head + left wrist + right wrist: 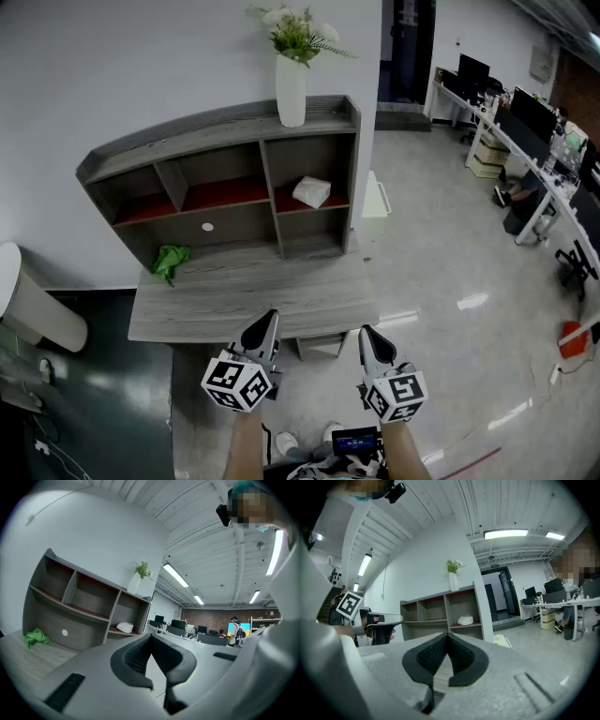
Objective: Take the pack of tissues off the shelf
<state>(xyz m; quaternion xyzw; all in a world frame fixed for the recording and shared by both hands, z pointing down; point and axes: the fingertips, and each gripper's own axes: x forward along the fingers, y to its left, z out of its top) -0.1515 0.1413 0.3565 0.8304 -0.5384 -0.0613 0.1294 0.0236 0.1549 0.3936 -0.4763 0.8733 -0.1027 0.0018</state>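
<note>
The pack of tissues (311,191) is a white, soft packet lying in the right compartment of the grey shelf unit (216,122), on its red-lined middle board. It also shows in the left gripper view (124,627) and the right gripper view (465,620). Both grippers hover level in front of the desk's near edge, well short of the shelf. My left gripper (268,323) is shut with nothing in it, its tips meeting (151,635). My right gripper (367,336) is likewise shut and empty (448,634), a little right of the left one.
The shelf unit stands on a grey wooden desk (253,291) against a white wall. A green cloth (171,260) lies at the desk's left. A white vase with flowers (292,89) tops the shelf. Office desks with monitors (525,122) fill the far right.
</note>
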